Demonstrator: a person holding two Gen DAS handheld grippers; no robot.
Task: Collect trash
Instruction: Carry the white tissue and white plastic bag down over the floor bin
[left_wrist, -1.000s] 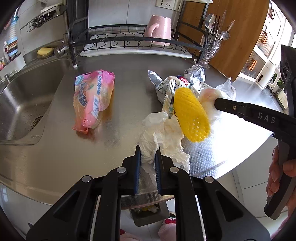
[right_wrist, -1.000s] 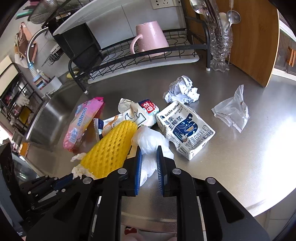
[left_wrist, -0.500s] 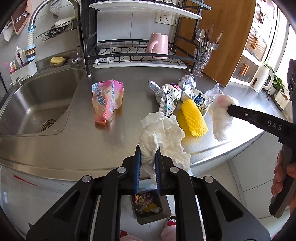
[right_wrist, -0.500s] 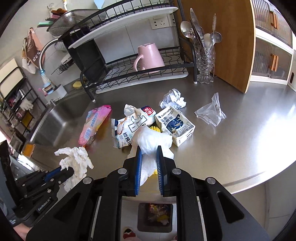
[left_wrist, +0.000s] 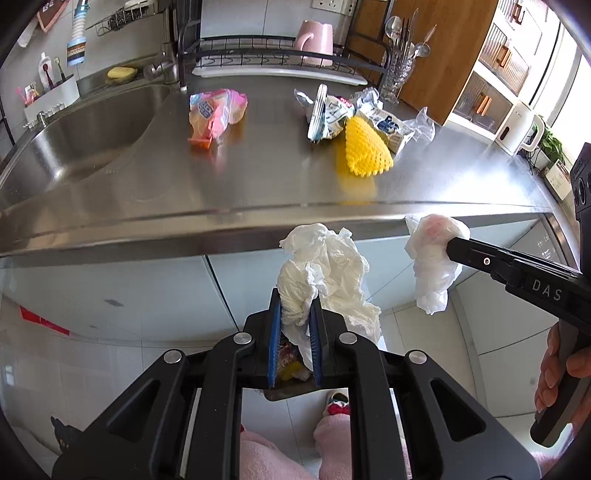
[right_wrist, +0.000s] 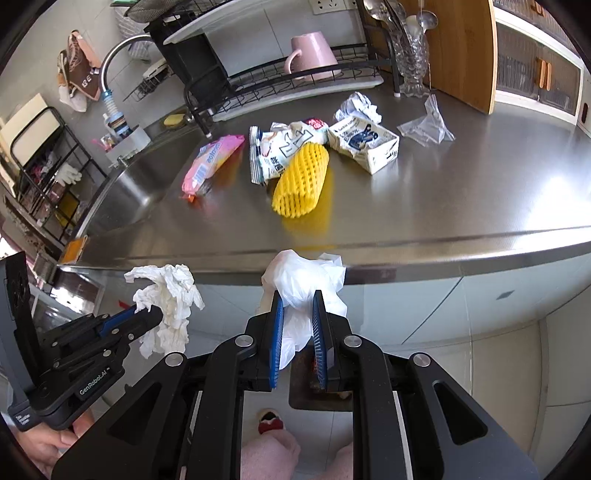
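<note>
Trash remaining on the brushed steel counter (right_wrist: 461, 192): yellow foam net sleeve (right_wrist: 301, 181), wrappers, carton. Both loads have come off it and now hang past its front edge, above the floor bin (right_wrist: 317, 398). Left gripper (left_wrist: 294, 325) pinches crumpled white tissue (left_wrist: 325, 273); right gripper (right_wrist: 298, 321) pinches thin white plastic bag (right_wrist: 303, 277). Release appears next.

Trash bin (left_wrist: 291, 387) below mostly hidden behind gripper bodies; contents unclear. Kettle (left_wrist: 519, 127) blurred at frame edge.
</note>
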